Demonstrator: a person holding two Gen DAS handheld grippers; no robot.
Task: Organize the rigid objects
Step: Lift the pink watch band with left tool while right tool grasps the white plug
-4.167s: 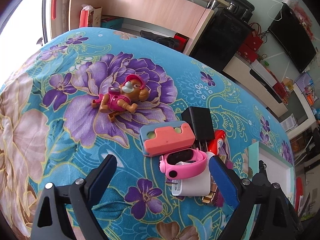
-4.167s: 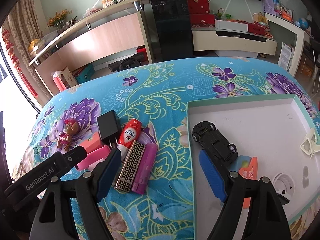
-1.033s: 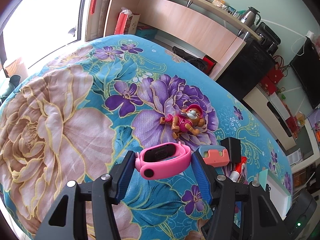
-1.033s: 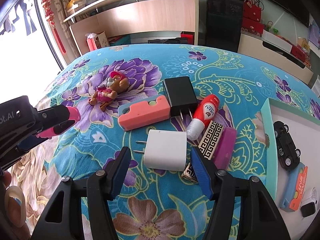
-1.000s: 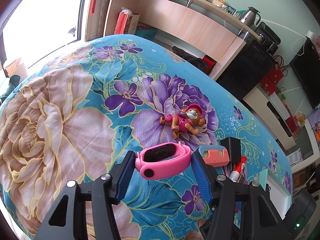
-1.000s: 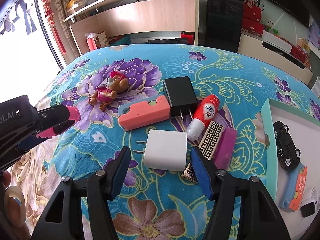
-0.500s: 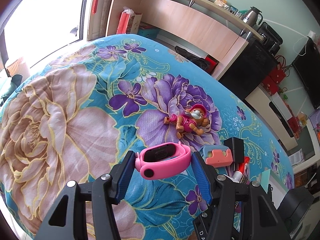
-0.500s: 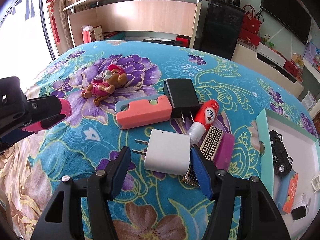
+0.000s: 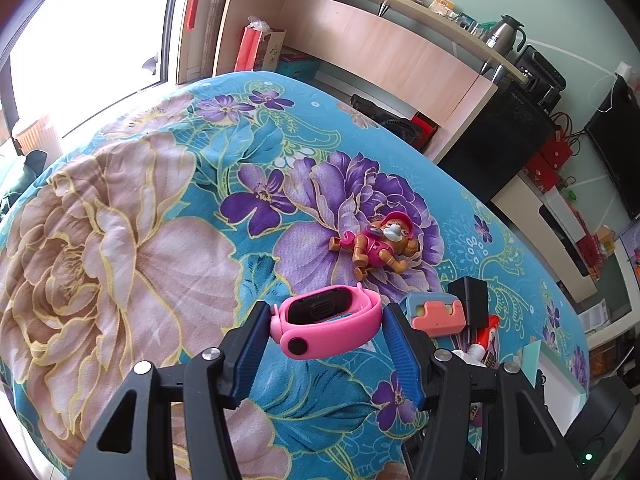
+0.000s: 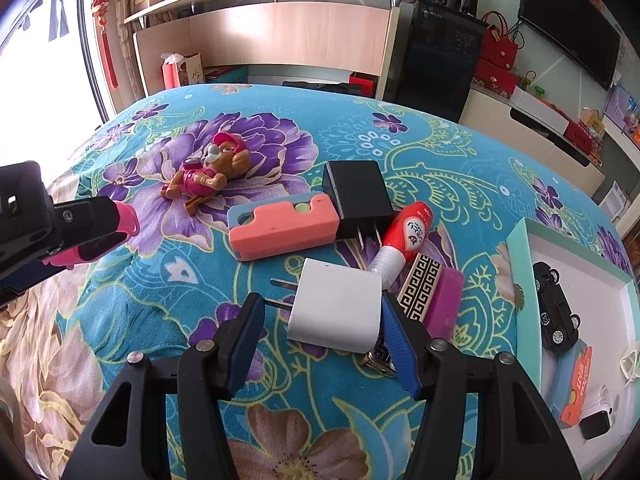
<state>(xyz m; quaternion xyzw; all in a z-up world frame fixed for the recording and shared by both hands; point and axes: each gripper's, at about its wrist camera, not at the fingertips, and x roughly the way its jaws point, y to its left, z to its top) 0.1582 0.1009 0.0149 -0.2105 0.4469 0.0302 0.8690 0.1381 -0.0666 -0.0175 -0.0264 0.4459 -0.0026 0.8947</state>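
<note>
My left gripper (image 9: pixel 326 312) is shut on a pink smartwatch (image 9: pixel 328 332) and holds it clear above the floral cloth; it shows too at the left edge of the right wrist view, left gripper (image 10: pixel 80 232). My right gripper (image 10: pixel 320 300) straddles a white plug charger (image 10: pixel 336 312) lying on the cloth, and its jaws are closing. The right pad touches the charger's side. The left pad stands apart from it, beside the prongs.
Behind the charger lie a pink-and-blue case (image 10: pixel 284 228), a black charger (image 10: pixel 356 200), a red-white bottle (image 10: pixel 404 236), a patterned lighter (image 10: pixel 420 284) and a purple lighter (image 10: pixel 444 300). A toy dog (image 10: pixel 208 172) lies further back. A teal-rimmed tray (image 10: pixel 520 248) at right holds a black toy car (image 10: pixel 556 312).
Since the earliest frames my left gripper has lifted the pink watch off the pile and moved it left. My right gripper left the tray for the white charger; its jaws have narrowed slightly.
</note>
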